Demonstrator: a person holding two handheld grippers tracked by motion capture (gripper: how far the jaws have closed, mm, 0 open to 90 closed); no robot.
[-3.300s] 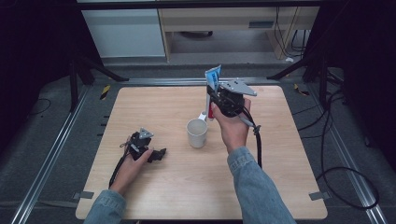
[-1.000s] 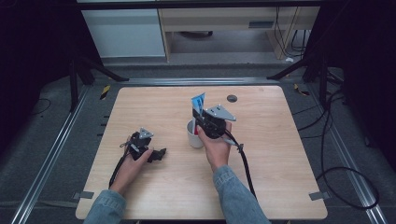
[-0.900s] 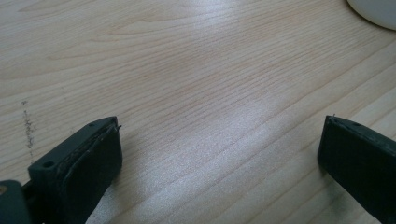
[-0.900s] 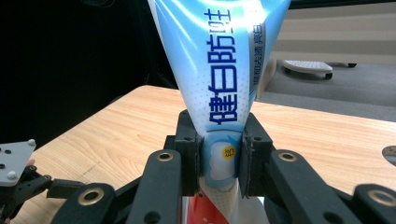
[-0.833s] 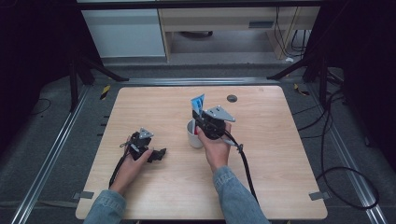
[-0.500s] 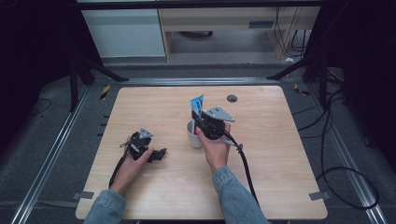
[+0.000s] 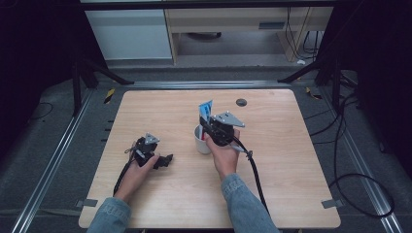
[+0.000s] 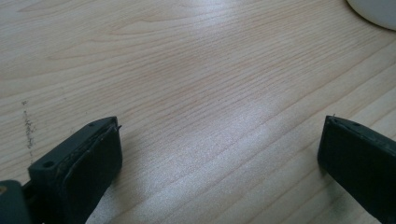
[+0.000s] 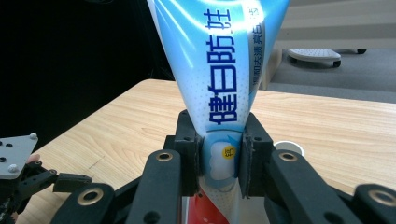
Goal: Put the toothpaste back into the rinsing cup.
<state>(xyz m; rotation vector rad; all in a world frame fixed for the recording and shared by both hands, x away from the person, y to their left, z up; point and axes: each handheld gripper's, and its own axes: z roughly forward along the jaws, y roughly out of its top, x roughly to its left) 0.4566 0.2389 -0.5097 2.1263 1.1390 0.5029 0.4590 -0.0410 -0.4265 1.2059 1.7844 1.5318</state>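
Observation:
A blue and white toothpaste tube (image 7: 205, 110) (image 9: 219, 70) stands upright, flat end up, with my right gripper (image 7: 208, 127) (image 9: 219, 154) shut on its lower part. Its red lower end dips toward the mouth of a white cup (image 7: 201, 141) near the table's middle. Whether the tube touches the cup I cannot tell. My left gripper (image 7: 165, 160) (image 8: 219, 154) rests on the wood left of the cup, jaws wide apart with only bare table between them. The cup's edge (image 8: 373, 9) peeks in at the top right of the left gripper view.
The wooden table (image 7: 291, 160) has a small dark round grommet (image 7: 241, 102) at its back. Metal rails run along both sides on the floor, with cables on the right. The right gripper's black cable (image 7: 255, 174) trails back over the table toward the person.
Since the oldest frame my right gripper has carried the tube from the back right of the table down to the cup. Over the last second nothing has moved.

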